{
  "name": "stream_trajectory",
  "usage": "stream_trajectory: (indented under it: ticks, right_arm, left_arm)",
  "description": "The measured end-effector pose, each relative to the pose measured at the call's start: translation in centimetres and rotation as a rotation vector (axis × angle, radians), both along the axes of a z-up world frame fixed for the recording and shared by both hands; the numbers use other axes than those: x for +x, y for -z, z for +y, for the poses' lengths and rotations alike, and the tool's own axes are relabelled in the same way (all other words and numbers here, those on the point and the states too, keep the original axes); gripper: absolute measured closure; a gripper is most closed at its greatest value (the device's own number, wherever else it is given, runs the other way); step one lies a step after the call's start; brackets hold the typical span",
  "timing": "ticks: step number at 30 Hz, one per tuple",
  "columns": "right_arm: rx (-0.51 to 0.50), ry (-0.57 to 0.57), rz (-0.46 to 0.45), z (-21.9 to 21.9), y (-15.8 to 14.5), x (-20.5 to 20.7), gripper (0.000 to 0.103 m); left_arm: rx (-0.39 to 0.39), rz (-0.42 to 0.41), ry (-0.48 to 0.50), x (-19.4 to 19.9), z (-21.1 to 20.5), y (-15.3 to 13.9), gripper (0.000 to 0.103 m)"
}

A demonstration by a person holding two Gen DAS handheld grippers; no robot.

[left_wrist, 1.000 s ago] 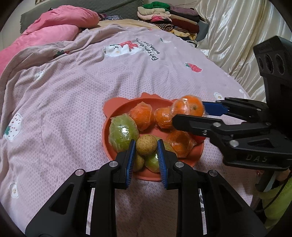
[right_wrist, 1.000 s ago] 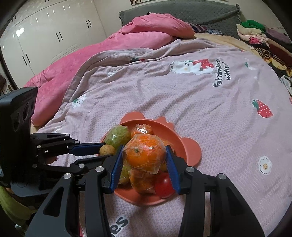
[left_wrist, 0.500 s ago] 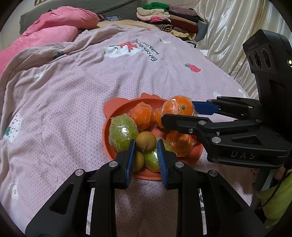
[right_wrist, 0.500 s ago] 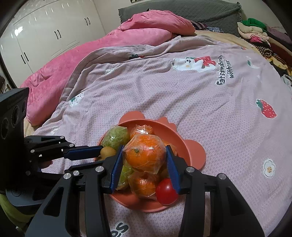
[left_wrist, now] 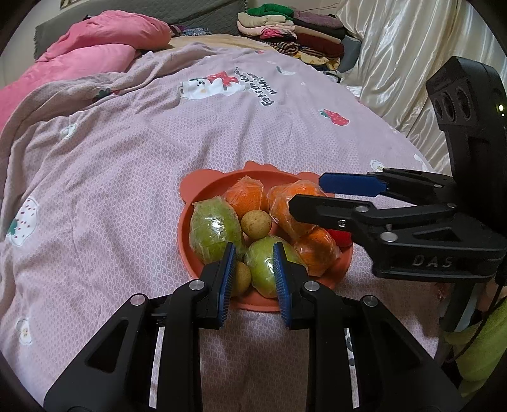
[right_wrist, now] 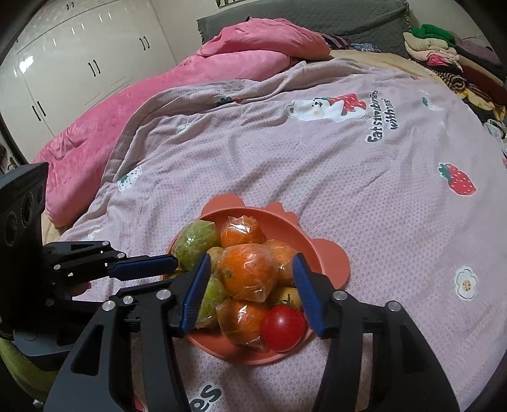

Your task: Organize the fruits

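Note:
An orange-red plate [left_wrist: 196, 187] [right_wrist: 323, 260] on the bed holds wrapped oranges, two wrapped green fruits [left_wrist: 215, 228], a red tomato [right_wrist: 283, 328] and small brown fruits. My left gripper [left_wrist: 253, 247] [right_wrist: 174, 269] is shut to a narrow gap at the plate's near rim, with nothing between its pads. One small brown fruit [left_wrist: 256, 224] lies on the pile just beyond its tips. My right gripper [right_wrist: 251, 258] [left_wrist: 305, 195] is opening. The wrapped orange [right_wrist: 248, 272] sits on top of the pile between its pads, which stand off it on both sides.
A mauve printed blanket [left_wrist: 158, 142] covers the bed around the plate. A pink duvet [right_wrist: 221, 63] lies at the far left and folded clothes [left_wrist: 285, 28] at the far end. A cream curtain [left_wrist: 396, 63] hangs on the right and white wardrobes [right_wrist: 79, 63] stand on the left.
The small brown fruit has left the left jaws and now lies on the pile. The right gripper lowered the wrapped orange onto the pile, and its jaws have spread off it.

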State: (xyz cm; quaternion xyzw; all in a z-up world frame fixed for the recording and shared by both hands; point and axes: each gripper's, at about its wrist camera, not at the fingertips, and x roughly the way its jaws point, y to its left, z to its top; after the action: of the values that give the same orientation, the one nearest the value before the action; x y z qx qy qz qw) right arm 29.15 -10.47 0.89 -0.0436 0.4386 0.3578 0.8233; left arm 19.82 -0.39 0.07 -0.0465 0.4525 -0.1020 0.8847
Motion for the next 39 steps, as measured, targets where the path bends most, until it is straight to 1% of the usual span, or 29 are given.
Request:
stream_trajectory:
  ticks: [3, 5, 8, 11, 13, 15, 19, 21, 23, 24, 34, 35, 39]
  right_arm:
    - [0.009, 0.009, -0.008, -0.4, -0.5, -0.1, 0.044]
    - [0.009, 0.016, -0.016, -0.7, -0.8, -0.2, 0.040]
    - [0.015, 0.024, -0.022, -1.1, -1.2, -0.4, 0.037]
    - [0.021, 0.029, -0.035, -1.5, -1.8, -0.8, 0.034]
    - [0.026, 0.032, -0.047, -1.7, -2.4, -1.1, 0.030]
    - [0.032, 0.035, -0.059, -2.0, -2.9, -1.5, 0.025]
    - [0.043, 0.039, -0.087, -2.5, -4.1, -2.7, 0.021]
    - [0.043, 0.041, -0.105, -2.7, -4.8, -3.5, 0.015]
    - [0.043, 0.042, -0.125, -3.0, -5.4, -4.5, 0.013]
    - [0.044, 0.044, -0.132, -3.2, -5.6, -4.9, 0.010]
    - [0.063, 0.075, -0.190, -5.4, -7.6, -9.7, 0.005]
    - [0.061, 0.078, -0.194, -5.6, -7.7, -10.1, 0.005]
    - [0.046, 0.088, -0.209, -6.3, -7.8, -11.7, 0.005]
  left_arm:
    - [0.000, 0.000, 0.000, -0.1, -0.1, -0.1, 0.086]
    - [0.000, -0.002, 0.000, -0.1, -0.1, -0.1, 0.086]
    - [0.003, -0.003, 0.000, -0.3, -0.1, -0.3, 0.081]
    - [0.002, -0.008, 0.000, -0.5, -0.1, -0.6, 0.081]
    - [0.003, -0.011, -0.001, -0.7, -0.2, -0.8, 0.081]
    - [0.005, -0.017, -0.002, -1.0, -0.2, -1.2, 0.074]
    - [0.009, -0.033, -0.010, -1.7, -0.3, -2.1, 0.071]
    - [0.020, -0.042, -0.020, -2.3, -0.4, -2.6, 0.065]
    - [0.026, -0.051, -0.026, -2.8, -0.4, -3.1, 0.060]
    - [0.032, -0.058, -0.032, -3.1, -0.4, -3.5, 0.055]
    - [0.057, -0.104, -0.068, -7.0, -0.6, -5.6, 0.028]
    - [0.059, -0.106, -0.073, -7.4, -0.6, -5.7, 0.024]
    - [0.058, -0.113, -0.091, -8.7, -0.4, -6.1, 0.015]
